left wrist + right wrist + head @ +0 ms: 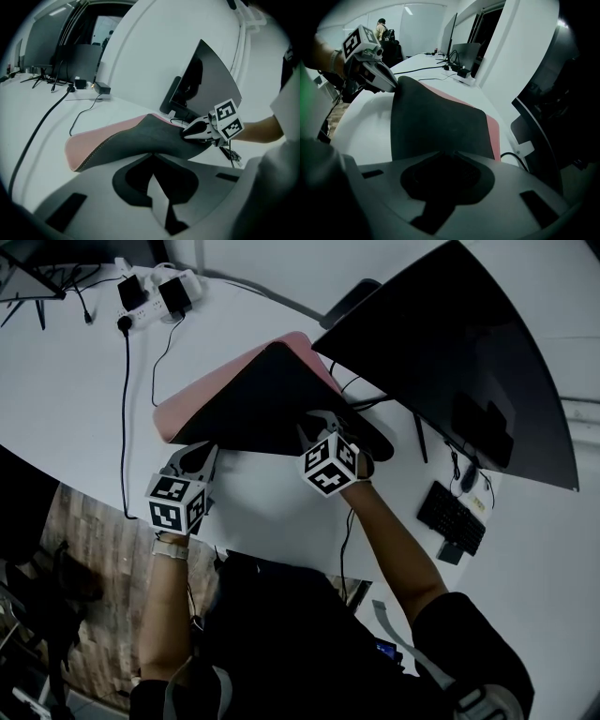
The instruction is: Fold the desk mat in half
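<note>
On white desk point(272, 512): desk mat point(253, 395), near edge lifted clear of the surface, dark underside turned up, pink face showing along the far left. Clenched on its near corners by left gripper point(200, 454) and right gripper point(323, 430) (one corner each). Fold begun, judged about midway. Left to do: carry edge over, lay flat, let go.

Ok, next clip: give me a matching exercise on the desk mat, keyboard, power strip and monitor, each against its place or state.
1. desk mat
2. keyboard
3. power strip
4. monitor

A. far left on the table
B. upright, screen dark
C. near edge raised, pinched by left gripper and right gripper
D. flat on the table, at the head view's right

Pairs: 1-C, 2-D, 3-A, 4-B.
</note>
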The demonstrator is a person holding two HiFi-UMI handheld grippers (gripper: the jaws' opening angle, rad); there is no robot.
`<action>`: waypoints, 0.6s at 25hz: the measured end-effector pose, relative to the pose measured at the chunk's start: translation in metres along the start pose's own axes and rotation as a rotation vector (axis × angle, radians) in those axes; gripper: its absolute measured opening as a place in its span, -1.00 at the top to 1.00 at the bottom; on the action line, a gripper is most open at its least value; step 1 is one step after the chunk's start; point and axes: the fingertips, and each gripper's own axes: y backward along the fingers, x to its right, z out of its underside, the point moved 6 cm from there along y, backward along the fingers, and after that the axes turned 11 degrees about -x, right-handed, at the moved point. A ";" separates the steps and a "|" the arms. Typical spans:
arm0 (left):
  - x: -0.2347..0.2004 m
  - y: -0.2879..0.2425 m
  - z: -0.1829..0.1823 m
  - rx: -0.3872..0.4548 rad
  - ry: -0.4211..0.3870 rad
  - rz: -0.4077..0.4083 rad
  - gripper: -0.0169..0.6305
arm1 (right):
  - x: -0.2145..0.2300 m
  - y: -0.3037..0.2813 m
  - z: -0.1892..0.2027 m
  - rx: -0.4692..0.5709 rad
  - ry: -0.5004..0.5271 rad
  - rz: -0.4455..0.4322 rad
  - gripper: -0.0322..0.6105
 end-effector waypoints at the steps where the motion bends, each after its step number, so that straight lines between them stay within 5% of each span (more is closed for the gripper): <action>1: -0.001 -0.001 -0.001 0.008 0.003 -0.004 0.92 | 0.001 -0.001 -0.001 -0.001 -0.001 0.000 0.70; 15: -0.008 -0.017 -0.034 0.046 -0.035 -0.043 0.92 | 0.012 0.031 -0.021 0.092 -0.014 -0.008 0.70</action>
